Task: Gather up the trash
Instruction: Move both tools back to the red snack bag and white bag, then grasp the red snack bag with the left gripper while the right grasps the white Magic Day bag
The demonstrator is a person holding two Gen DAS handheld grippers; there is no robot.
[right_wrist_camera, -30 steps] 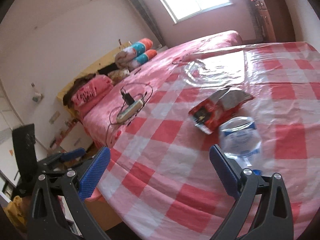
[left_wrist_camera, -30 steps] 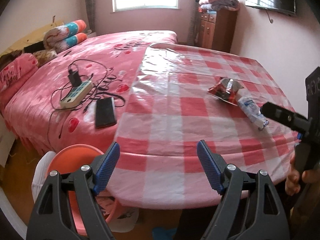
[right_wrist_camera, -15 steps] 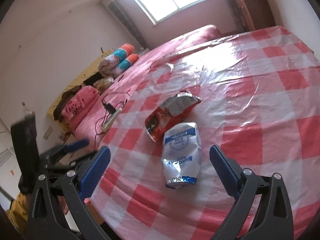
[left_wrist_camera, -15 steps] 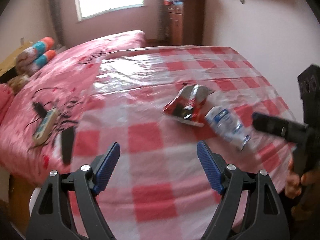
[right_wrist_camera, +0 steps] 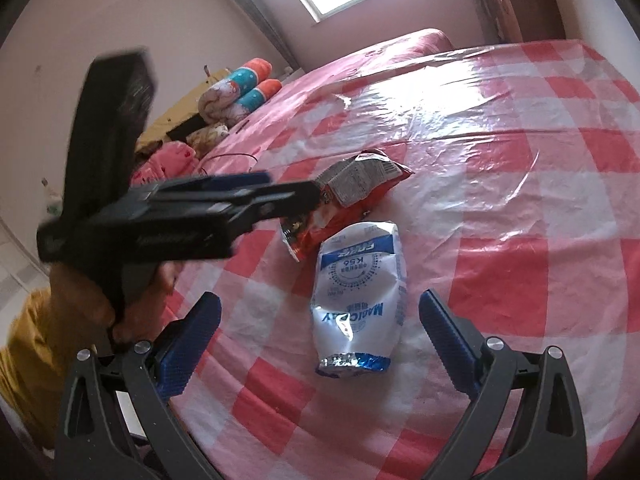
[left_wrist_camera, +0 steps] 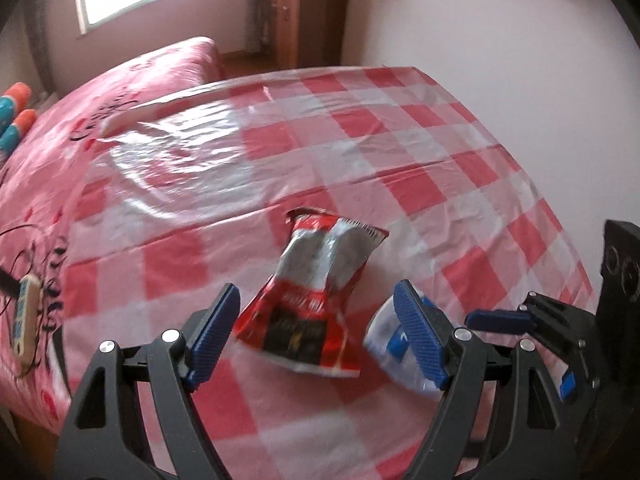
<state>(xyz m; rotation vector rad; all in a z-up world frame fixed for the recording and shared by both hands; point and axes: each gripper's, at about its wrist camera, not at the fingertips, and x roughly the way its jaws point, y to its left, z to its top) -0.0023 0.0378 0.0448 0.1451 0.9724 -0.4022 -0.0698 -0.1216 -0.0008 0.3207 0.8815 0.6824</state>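
Collecting not started: red snack bag (left_wrist_camera: 316, 300) and white-blue pouch (right_wrist_camera: 360, 292) lie side by side on checkered bench (right_wrist_camera: 520, 184), near edge. Left claw (left_wrist_camera: 316, 334) spread wide around red bag, not gripping. Right claw (right_wrist_camera: 320, 340) spread wide before pouch, empty. Both pieces left.

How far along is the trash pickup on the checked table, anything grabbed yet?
Nothing collected yet. The red snack bag and the white and blue pouch both lie on the checked tablecloth. The left gripper is open, lined up on the red bag; the right gripper is open over the pouch. Grasping and binning both remain.
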